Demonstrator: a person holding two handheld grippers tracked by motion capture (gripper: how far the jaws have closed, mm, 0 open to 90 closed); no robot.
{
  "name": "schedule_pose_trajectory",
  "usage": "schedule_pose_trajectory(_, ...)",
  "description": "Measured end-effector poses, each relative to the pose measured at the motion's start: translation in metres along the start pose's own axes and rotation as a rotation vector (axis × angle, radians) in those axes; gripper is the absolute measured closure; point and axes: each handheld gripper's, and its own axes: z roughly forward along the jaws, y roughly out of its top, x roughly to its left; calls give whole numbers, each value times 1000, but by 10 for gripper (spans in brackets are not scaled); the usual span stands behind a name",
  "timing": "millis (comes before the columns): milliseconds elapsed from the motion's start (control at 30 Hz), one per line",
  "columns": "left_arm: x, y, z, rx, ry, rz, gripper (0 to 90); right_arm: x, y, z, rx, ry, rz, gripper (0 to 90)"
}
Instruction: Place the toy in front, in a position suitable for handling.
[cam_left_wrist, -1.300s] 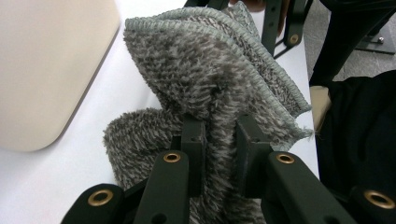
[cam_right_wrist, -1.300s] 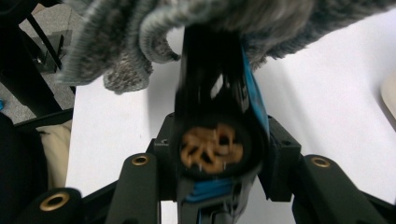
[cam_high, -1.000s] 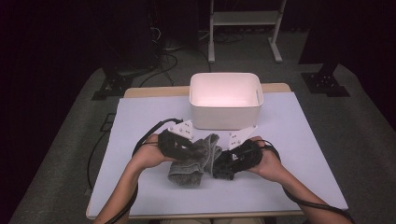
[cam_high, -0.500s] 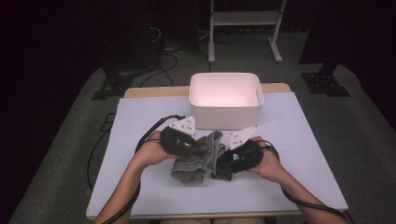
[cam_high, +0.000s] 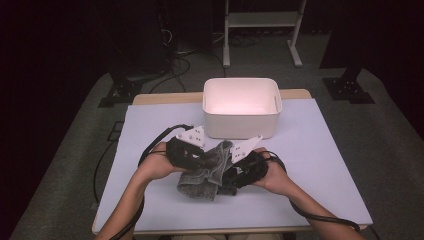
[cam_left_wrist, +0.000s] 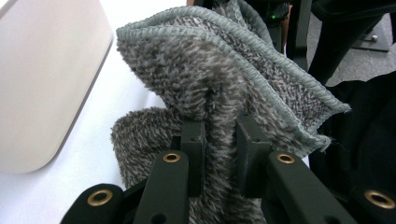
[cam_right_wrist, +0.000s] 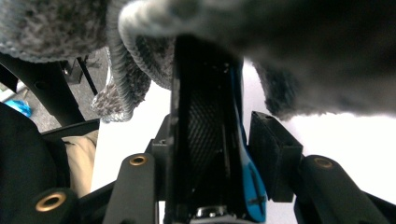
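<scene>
Grey towel (cam_high: 205, 170) bunched on pale surface (cam_high: 320, 165), just in front of white bin (cam_high: 242, 107), between both hands. Left tool (cam_high: 202, 161) clamped tight on fold of towel; in left gripper view, pads pinch fluffy cloth. Right tool (cam_high: 229, 181) at towel's right edge, jaws partly apart, just been opening; black and blue object (cam_right_wrist: 210, 140) stands between them, hold unclear.

Towel (cam_high: 205, 170) mid-table (cam_high: 325, 165), between left gripper (cam_high: 192, 156) and right gripper (cam_high: 235, 172); bin (cam_high: 241, 107) just behind them.
</scene>
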Motion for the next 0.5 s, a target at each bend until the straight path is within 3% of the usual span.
schedule_pose_trajectory(167,-1,2,0,12,4,5,763,-3,-4,2,-12,11,29,509)
schedule_pose_trajectory(300,-2,7,2,29,9,16,763,-3,-7,0,-14,-8,31,459)
schedule_pose_trajectory(500,-5,16,6,51,25,44,763,-1,-26,-18,-60,-41,71,440)
